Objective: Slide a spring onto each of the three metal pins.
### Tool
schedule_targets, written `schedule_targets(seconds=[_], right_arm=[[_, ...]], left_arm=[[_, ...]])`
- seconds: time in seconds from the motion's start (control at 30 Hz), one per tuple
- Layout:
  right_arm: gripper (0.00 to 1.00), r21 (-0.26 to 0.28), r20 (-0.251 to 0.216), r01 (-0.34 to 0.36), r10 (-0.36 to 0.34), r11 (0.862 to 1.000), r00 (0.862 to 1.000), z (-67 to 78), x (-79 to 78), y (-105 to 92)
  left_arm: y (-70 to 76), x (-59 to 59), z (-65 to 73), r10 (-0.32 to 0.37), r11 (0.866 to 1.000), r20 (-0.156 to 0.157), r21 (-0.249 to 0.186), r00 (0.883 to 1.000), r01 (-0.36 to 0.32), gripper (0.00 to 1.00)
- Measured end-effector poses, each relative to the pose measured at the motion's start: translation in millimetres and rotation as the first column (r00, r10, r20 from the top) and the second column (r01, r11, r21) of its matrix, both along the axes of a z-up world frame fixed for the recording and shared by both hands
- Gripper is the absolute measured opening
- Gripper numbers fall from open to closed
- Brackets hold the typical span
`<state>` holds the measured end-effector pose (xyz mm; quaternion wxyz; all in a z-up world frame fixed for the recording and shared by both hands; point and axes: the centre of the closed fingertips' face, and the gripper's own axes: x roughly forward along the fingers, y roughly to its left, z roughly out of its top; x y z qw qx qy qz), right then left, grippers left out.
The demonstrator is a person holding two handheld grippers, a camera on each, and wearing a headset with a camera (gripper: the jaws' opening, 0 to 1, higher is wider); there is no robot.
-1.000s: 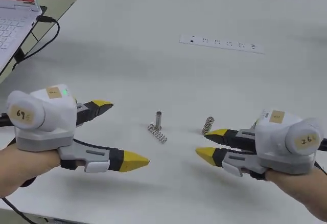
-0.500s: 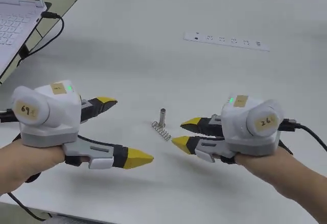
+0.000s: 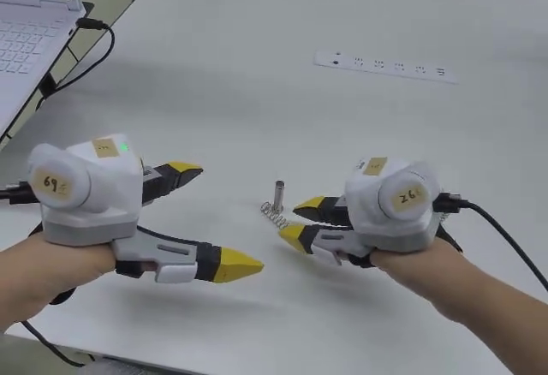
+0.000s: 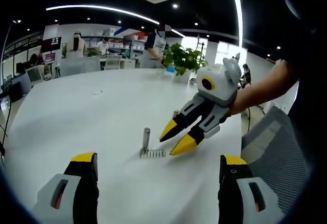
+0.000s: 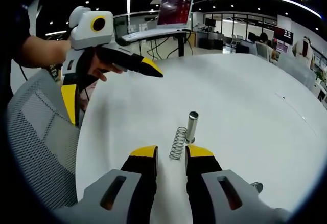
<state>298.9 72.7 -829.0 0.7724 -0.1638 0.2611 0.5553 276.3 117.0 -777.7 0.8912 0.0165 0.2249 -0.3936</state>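
A short metal pin (image 3: 279, 193) stands upright at mid-table, and a spring (image 3: 272, 213) lies flat at its foot. My right gripper (image 3: 295, 221) is low over the table, open by a narrow gap. Its yellow tips sit just right of the spring. In the right gripper view the near end of the spring (image 5: 178, 142) lies at the gap between the tips of my right gripper (image 5: 172, 152), with the pin (image 5: 192, 126) just beyond. My left gripper (image 3: 214, 217) hovers wide open to the left of the pin (image 4: 146, 137) and spring (image 4: 153, 153), holding nothing.
A white power strip (image 3: 390, 67) lies at the back of the white table. A laptop (image 3: 26, 15) with a black cable (image 3: 86, 58) sits at far left. A small metal piece (image 5: 257, 185) lies beside my right gripper. My right gripper's cable (image 3: 505, 238) trails right.
My right gripper has moved left across the table to the pin and spring, and now covers a second spring that stood near it. My left gripper has barely shifted.
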Motion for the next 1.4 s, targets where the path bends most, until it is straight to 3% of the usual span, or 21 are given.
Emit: schedule_targets(seconds=[0.27,0.5,0.9,1.4], right_arm=[[0.19,-0.023,-0.018,0.010,-0.010,1.000,1.000,-12.0,3.3,8.4],[0.15,-0.063,-0.018,0.012,-0.013,0.998,1.000,-25.7,1.9,1.9],[0.09,-0.066,0.029,-0.010,0.012,0.998,1.000,-21.6,6.0,0.1],[0.08,-0.034,0.000,-0.031,0.031,0.999,1.000,-6.1,-11.0,-16.3]], left_arm=[[-1.6,-1.4,-1.2,-0.004,1.000,-0.006,0.001,1.000,0.004,0.96],[1.2,-2.1,-1.7,0.003,1.000,-0.009,0.002,1.000,-0.003,0.96],[0.8,-3.5,-1.4,0.002,1.000,-0.014,0.003,1.000,-0.002,0.96],[-5.0,-4.4,-0.9,-0.020,1.000,-0.017,0.004,1.000,0.020,0.94]])
